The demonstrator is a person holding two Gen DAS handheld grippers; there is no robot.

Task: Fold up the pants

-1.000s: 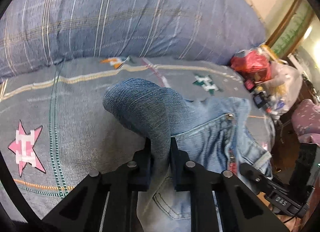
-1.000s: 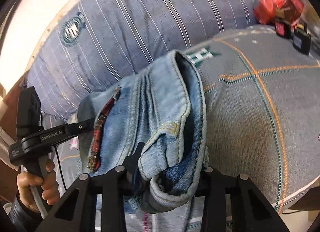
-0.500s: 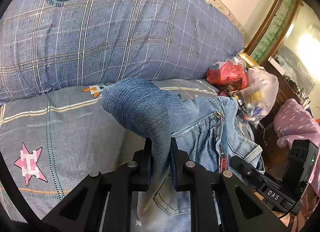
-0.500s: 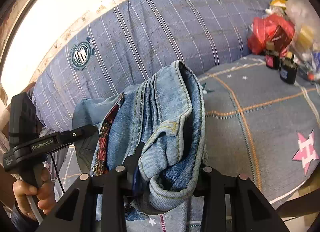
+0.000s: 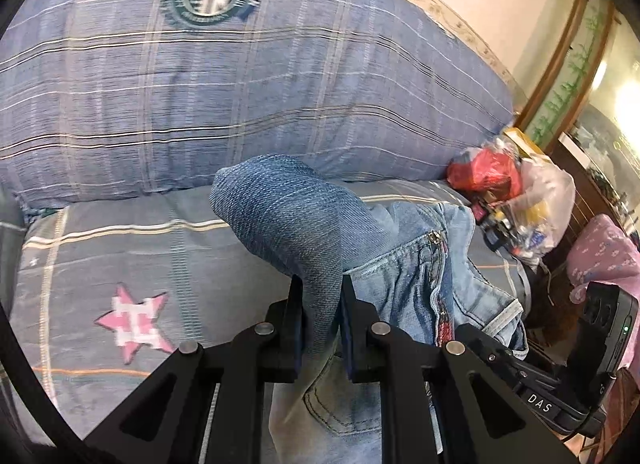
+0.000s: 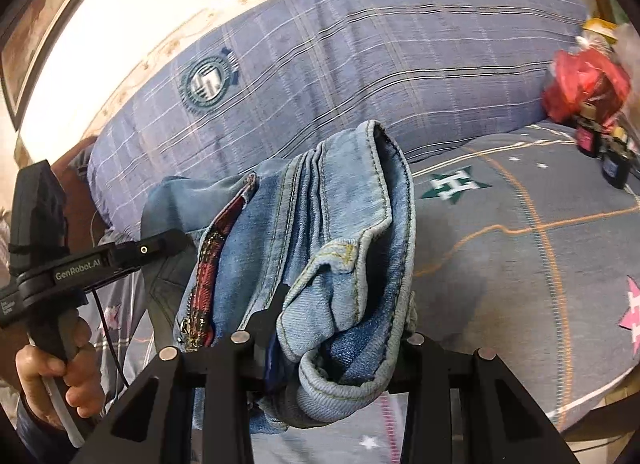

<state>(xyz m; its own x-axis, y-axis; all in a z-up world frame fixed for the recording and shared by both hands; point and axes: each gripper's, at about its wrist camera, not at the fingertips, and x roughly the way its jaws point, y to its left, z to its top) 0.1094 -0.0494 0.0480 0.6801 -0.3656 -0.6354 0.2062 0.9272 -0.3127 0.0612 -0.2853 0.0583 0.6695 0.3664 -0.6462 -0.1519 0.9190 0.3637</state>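
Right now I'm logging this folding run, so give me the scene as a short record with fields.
surface: bed with grey-blue star-print cover
garment: blue jeans, lifted and bunched
left gripper: jaws shut on a darker denim fold
right gripper: jaws shut on a thick waistband bunch
backdrop: large plaid pillow
clutter: red bag and small bottles at the bed's edge
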